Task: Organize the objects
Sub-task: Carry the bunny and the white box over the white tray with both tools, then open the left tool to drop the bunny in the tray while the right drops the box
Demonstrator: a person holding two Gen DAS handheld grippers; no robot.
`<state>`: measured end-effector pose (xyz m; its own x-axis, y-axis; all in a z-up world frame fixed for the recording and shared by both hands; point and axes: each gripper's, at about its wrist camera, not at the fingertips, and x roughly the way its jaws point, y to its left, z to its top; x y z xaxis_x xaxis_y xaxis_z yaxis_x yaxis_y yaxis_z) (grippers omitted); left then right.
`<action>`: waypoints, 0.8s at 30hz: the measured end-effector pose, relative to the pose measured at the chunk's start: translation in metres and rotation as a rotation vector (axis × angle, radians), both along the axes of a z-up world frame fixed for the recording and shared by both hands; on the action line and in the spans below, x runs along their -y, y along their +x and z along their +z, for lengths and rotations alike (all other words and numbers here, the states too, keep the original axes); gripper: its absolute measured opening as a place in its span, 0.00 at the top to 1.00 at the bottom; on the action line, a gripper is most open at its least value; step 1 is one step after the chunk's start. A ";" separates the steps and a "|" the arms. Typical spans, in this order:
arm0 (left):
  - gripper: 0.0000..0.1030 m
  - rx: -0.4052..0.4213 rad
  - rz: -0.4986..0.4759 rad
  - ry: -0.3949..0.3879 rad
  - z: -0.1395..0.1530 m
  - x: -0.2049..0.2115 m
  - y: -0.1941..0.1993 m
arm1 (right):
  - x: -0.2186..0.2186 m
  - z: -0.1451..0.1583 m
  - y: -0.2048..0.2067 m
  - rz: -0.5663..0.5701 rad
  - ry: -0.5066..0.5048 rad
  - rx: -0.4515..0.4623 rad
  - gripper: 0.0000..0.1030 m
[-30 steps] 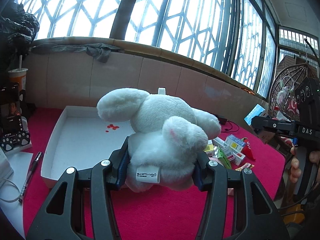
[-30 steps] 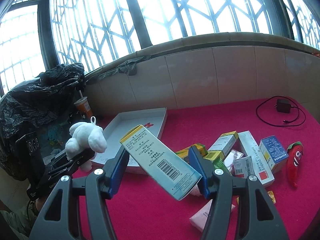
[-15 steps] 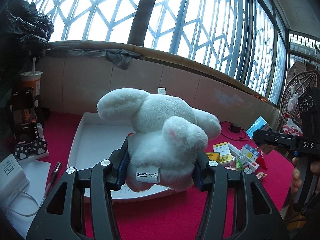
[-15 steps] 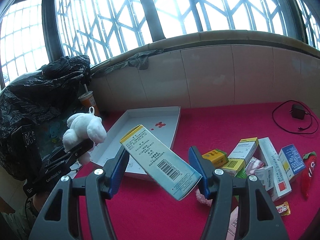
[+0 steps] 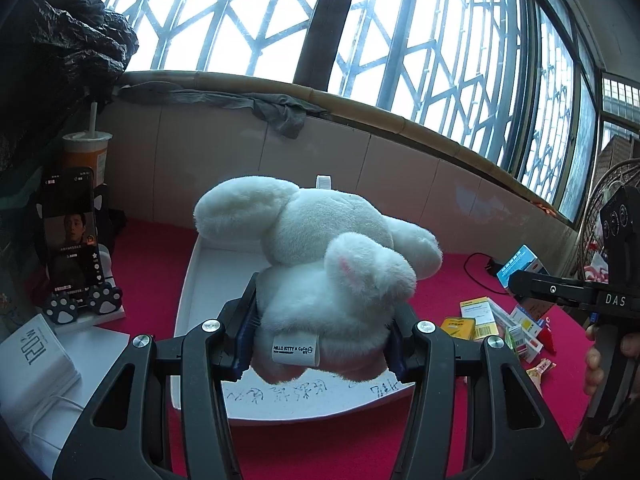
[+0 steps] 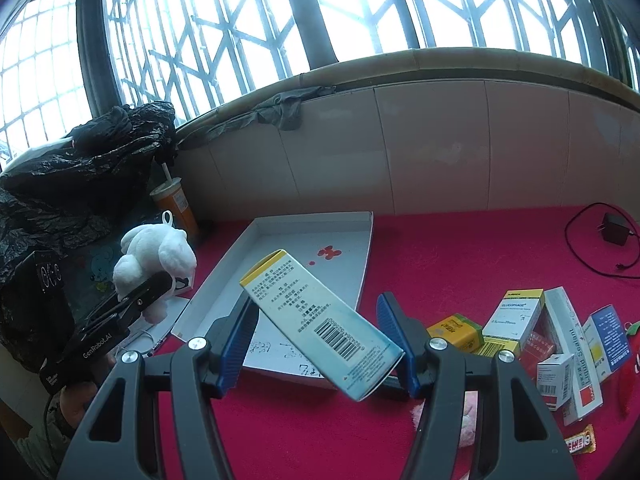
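A white plush rabbit (image 5: 320,264) with a small label sits squeezed in my left gripper (image 5: 322,336), which is shut on it above the near end of a shallow white tray (image 5: 208,280). In the right wrist view the same rabbit (image 6: 156,256) hangs at the left in the left gripper (image 6: 148,292). My right gripper (image 6: 316,320) is shut on a long white medicine box (image 6: 288,288) with a yellow end and a barcode, held slanted over the tray (image 6: 296,236). The right gripper (image 5: 532,280) also shows at the right edge of the left wrist view.
Several medicine boxes (image 6: 512,316) lie heaped on the red cloth at the right, beside a red chilli toy (image 6: 630,348) and a candy (image 6: 578,444). A charger and cable (image 6: 612,236) lie at the back. A phone on a stand (image 5: 74,240), a drink cup (image 5: 86,152) and a black bag (image 6: 60,184) stand to the left.
Both grippers have moved leftward with their loads. The tray now lies nearer and more under them, and the heap of boxes has slid toward the right edge. Neither grip has changed.
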<state>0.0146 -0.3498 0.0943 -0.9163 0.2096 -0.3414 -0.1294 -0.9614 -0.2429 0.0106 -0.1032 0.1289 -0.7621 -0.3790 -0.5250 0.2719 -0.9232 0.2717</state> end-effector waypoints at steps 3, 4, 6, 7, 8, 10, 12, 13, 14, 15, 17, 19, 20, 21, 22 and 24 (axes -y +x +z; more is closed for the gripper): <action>0.50 0.028 -0.004 0.009 -0.003 0.007 -0.013 | 0.007 -0.006 -0.014 0.011 -0.013 0.033 0.40; 0.50 0.044 -0.009 0.013 -0.005 0.009 -0.019 | 0.011 -0.007 -0.019 0.013 -0.012 0.040 0.39; 0.50 0.076 -0.011 0.024 -0.010 0.012 -0.031 | 0.018 -0.010 -0.030 0.020 -0.003 0.051 0.39; 0.50 0.092 -0.010 0.025 -0.012 0.013 -0.037 | 0.022 -0.012 -0.036 0.022 0.004 0.056 0.39; 0.50 0.104 -0.007 0.024 -0.015 0.014 -0.042 | 0.026 -0.014 -0.041 0.025 0.010 0.064 0.39; 0.50 0.125 0.005 0.013 -0.019 0.015 -0.052 | 0.034 -0.022 -0.053 0.034 0.016 0.089 0.39; 0.50 0.138 0.018 -0.004 -0.022 0.016 -0.061 | 0.042 -0.032 -0.066 0.039 0.027 0.119 0.39; 0.50 0.144 0.025 -0.012 -0.023 0.016 -0.066 | 0.046 -0.038 -0.073 0.040 0.034 0.138 0.39; 0.50 0.151 0.030 -0.019 -0.024 0.017 -0.070 | 0.050 -0.044 -0.079 0.041 0.039 0.156 0.39; 0.50 0.159 0.037 -0.024 -0.025 0.018 -0.074 | 0.053 -0.050 -0.085 0.040 0.045 0.176 0.39; 0.50 0.177 0.046 -0.034 -0.027 0.019 -0.084 | 0.059 -0.062 -0.097 0.035 0.049 0.208 0.39; 0.50 0.195 0.055 -0.045 -0.030 0.018 -0.091 | 0.066 -0.072 -0.105 0.030 0.054 0.232 0.39; 0.50 0.203 0.059 -0.050 -0.032 0.017 -0.094 | 0.069 -0.076 -0.108 0.027 0.056 0.242 0.39; 0.50 0.215 0.064 -0.055 -0.034 0.016 -0.097 | 0.072 -0.081 -0.111 0.023 0.053 0.254 0.39; 0.50 0.227 0.069 -0.058 -0.037 0.016 -0.099 | 0.076 -0.084 -0.114 0.022 0.052 0.264 0.39; 0.50 0.245 0.080 -0.056 -0.041 0.016 -0.101 | 0.082 -0.090 -0.116 0.023 0.068 0.270 0.39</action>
